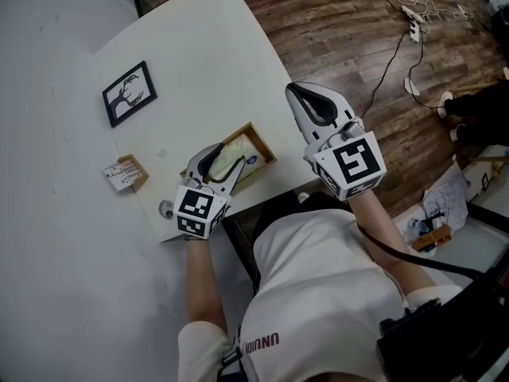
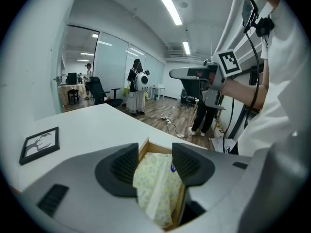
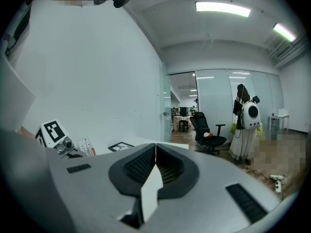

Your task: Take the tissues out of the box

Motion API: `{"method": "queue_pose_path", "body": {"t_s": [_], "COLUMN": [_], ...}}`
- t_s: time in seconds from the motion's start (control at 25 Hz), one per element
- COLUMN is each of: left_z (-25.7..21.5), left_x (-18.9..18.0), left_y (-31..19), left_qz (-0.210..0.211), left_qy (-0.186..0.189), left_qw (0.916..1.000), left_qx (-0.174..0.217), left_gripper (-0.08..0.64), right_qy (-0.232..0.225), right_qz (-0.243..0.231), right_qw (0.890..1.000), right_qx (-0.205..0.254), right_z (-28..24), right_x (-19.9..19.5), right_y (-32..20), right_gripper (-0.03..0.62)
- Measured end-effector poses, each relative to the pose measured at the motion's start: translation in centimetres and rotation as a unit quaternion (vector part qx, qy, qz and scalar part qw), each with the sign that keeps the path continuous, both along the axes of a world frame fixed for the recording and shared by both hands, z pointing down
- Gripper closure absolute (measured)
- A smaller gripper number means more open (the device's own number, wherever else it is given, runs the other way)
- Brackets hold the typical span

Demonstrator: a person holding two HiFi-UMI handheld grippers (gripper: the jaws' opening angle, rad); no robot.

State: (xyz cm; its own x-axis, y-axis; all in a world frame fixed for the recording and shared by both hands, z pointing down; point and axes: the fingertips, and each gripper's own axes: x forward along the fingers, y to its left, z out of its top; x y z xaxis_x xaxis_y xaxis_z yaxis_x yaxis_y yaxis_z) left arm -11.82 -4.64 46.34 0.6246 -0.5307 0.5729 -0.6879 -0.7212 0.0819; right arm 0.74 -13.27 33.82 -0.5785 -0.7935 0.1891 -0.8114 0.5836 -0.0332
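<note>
The box (image 1: 266,144) sits by the near edge of the table (image 1: 199,54), close to the person, w/ the top open. A pale, patterned tissue pack (image 1: 238,151) fills it. The left gripper (image 1: 225,162) is tipped down into the box; in the left gripper view (image 2: 155,154) its jaws stand spread wide, one each side of the tissue pack (image 2: 155,191), pads not pressing on it. That looks like the line-up for a grab: open jaws straddling the pack's raised middle so they can close on it, w/ the box wall (image 2: 144,147) just beside the left jaw. The right gripper (image 1: 296,92) is held off the table's right edge, over the floor, roughly level; its jaws are pressed together (image 3: 155,152), pinching a white sheet (image 3: 151,188), prob. a tissue. Keeping it out to the side leaves the box free for the other gripper. Judged from this, the task is partway: most of the pack is in the box. A picture frame (image 1: 129,94) lies further back, well apart.
</note>
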Motion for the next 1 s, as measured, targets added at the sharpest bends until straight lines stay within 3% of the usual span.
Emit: {"method": "queue_pose_path", "body": {"t_s": [0.52,1.0], "left_z": [2.1,3.7], "left_x": [1.4,1.4], "left_y": [1.2,1.4], "left_qz": [0.057,0.058], "left_qy": [-0.035,-0.051], "left_qw": [0.9969,0.9948], "left_qx": [-0.042,-0.066], "left_gripper": [0.341,0.34], "right_qy": [0.002,-0.001], "right_qz": [0.005,0.008], "right_qw": [1.0,1.0], "right_qx": [-0.01,-0.016], "right_z": [0.5,1.0], "right_x": [0.4,0.4], "right_y": [-0.8,-0.9], "right_gripper": [0.572,0.572]}}
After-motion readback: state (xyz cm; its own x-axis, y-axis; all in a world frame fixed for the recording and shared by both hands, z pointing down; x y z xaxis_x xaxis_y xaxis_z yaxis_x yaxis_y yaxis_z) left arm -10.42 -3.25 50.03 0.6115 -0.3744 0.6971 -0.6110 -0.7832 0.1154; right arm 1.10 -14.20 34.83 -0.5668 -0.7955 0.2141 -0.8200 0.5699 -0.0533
